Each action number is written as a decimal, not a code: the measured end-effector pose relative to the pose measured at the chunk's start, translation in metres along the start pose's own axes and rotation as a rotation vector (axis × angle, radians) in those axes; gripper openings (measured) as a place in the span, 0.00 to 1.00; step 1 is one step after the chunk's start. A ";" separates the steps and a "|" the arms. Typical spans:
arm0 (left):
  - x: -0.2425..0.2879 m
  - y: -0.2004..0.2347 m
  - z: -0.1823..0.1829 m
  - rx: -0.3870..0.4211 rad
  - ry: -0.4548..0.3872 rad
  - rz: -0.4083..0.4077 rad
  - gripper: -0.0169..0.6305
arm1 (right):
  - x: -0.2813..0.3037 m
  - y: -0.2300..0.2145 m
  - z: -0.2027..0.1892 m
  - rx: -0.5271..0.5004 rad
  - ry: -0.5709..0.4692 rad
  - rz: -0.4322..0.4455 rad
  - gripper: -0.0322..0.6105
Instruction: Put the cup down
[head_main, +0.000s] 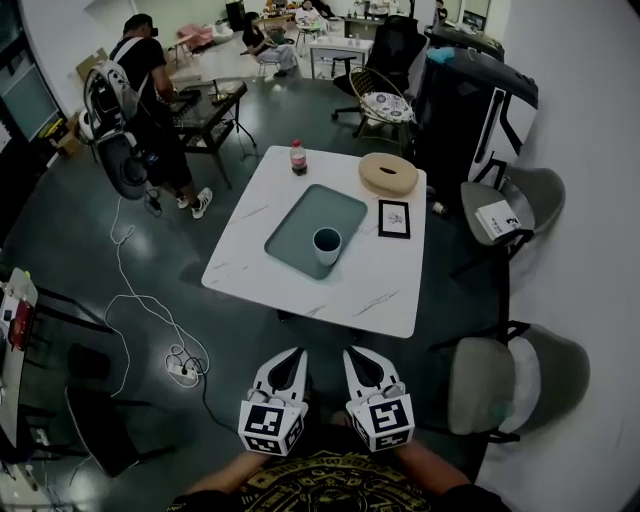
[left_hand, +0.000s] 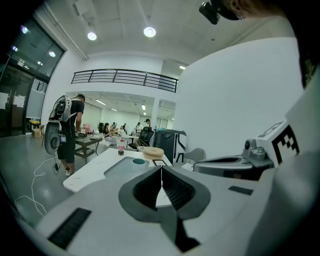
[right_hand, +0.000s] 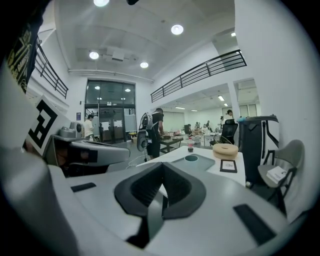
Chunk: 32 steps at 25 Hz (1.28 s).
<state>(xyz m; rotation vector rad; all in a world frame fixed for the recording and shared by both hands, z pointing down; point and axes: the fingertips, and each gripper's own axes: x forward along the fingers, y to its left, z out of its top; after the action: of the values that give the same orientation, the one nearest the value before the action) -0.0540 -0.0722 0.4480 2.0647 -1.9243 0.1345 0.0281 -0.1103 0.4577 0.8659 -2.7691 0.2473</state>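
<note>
A white cup (head_main: 327, 245) with a dark inside stands upright on a grey-green tray (head_main: 300, 215) on the white table (head_main: 360, 290). Both grippers hang well short of the table's near edge, close to my body. My left gripper (head_main: 296, 356) and right gripper (head_main: 354, 356) are side by side, each shut with nothing between the jaws. The left gripper view shows its jaws (left_hand: 161, 172) touching, with the cup (left_hand: 139, 161) far ahead. Beyond the shut jaws (right_hand: 162, 167) in the right gripper view, the cup (right_hand: 191, 158) sits on the tray (right_hand: 200, 164).
On the table also stand a red-capped bottle (head_main: 298, 157), a round wooden ring (head_main: 388, 173) and a small framed picture (head_main: 394, 219). Chairs (head_main: 500, 380) flank the right side. Cables (head_main: 150, 320) lie on the floor at left, where a person (head_main: 150, 100) stands.
</note>
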 end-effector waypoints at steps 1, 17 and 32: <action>-0.005 -0.004 -0.003 0.000 0.004 0.007 0.04 | -0.004 0.002 -0.003 0.002 0.003 0.009 0.06; -0.048 0.009 0.000 0.015 -0.024 0.052 0.04 | -0.016 0.041 0.000 -0.038 0.020 0.034 0.06; -0.063 0.036 -0.005 0.051 -0.014 -0.044 0.04 | -0.011 0.072 -0.001 -0.049 0.051 -0.054 0.06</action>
<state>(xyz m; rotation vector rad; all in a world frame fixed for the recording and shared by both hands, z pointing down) -0.0946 -0.0123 0.4413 2.1441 -1.9016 0.1605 -0.0049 -0.0453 0.4494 0.9076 -2.6895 0.1887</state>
